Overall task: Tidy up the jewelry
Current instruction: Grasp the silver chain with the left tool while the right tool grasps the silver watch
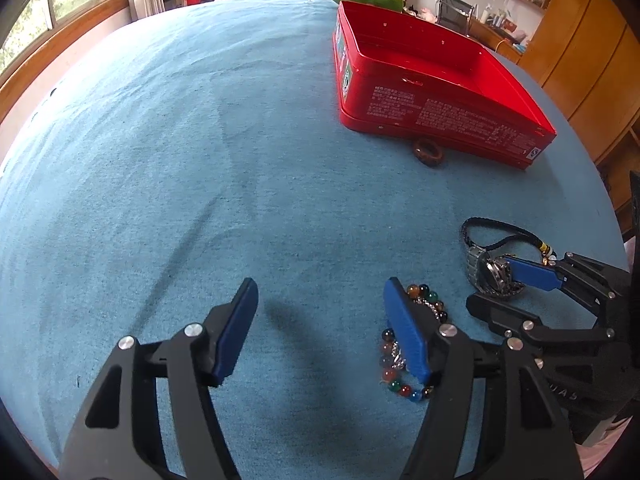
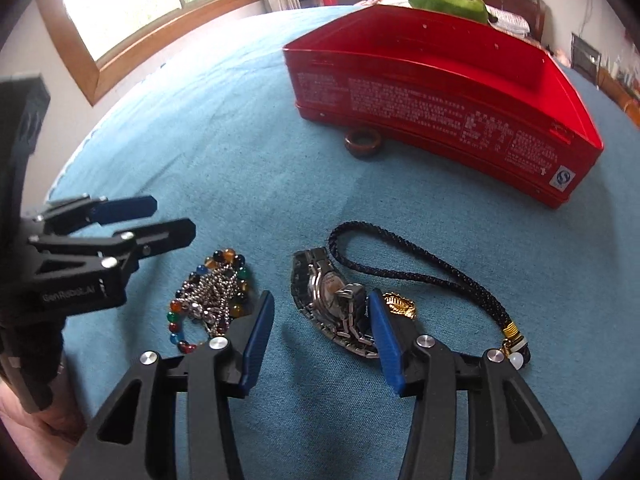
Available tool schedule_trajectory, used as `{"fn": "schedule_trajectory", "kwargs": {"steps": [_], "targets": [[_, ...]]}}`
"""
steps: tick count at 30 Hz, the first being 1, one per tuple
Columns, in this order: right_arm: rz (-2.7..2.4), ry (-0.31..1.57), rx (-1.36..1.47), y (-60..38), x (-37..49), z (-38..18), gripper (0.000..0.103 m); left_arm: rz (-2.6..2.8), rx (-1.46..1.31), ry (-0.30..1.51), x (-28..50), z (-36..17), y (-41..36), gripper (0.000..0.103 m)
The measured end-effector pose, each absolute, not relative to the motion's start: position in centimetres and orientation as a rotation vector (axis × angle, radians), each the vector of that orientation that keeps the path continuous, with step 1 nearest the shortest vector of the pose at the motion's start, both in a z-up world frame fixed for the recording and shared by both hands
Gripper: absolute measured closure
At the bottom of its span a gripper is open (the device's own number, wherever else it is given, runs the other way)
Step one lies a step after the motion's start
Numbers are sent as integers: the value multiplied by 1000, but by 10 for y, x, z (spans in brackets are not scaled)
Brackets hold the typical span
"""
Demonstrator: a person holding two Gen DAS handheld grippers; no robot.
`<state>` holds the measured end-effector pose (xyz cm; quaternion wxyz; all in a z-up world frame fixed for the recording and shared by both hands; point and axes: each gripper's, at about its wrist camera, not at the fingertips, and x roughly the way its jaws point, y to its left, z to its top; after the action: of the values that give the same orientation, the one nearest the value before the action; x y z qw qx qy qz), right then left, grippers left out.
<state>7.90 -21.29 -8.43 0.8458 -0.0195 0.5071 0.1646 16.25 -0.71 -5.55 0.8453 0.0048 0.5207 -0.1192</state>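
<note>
Right gripper (image 2: 320, 312) half-open, straddling watch (image 2: 332, 300), apparently unclamped, to lift it; left gripper (image 1: 320, 300) wide, empty

The left gripper (image 1: 320, 292) is seen with jaws apart over the blue bed cover (image 1: 180, 152), a beaded bracelet (image 1: 412, 344) lying beside and partly under its right finger. The right gripper (image 1: 516, 276) is seen at a steel watch (image 1: 486, 270) beside a black cord (image 1: 504, 232). A red box (image 1: 436, 96) stands farther off, a brown ring (image 1: 428, 153) against its base.
</note>
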Motion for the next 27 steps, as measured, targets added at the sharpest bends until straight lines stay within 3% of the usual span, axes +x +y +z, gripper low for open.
{"fn": "schedule_trajectory", "kwargs": {"steps": [3, 5, 6, 13, 21, 27], "targets": [[330, 1064, -48, -214, 79, -85, 59, -253, 9, 1104, 164, -56, -8, 38], [335, 1062, -20, -219, 81, -85, 74, -253, 7, 1105, 164, -55, -8, 38], [351, 1074, 21, -225, 83, -85, 77, -254, 8, 1104, 164, -55, -9, 38], [427, 1096, 228, -262, 87, -84, 79, -275, 13, 1100, 162, -52, -13, 38], [435, 1011, 316, -292, 71, -57, 79, -385, -1, 1155, 154, -52, -27, 46], [406, 987, 342, -309, 59, -55, 79, -437, 12, 1203, 151, -58, -44, 69]]}}
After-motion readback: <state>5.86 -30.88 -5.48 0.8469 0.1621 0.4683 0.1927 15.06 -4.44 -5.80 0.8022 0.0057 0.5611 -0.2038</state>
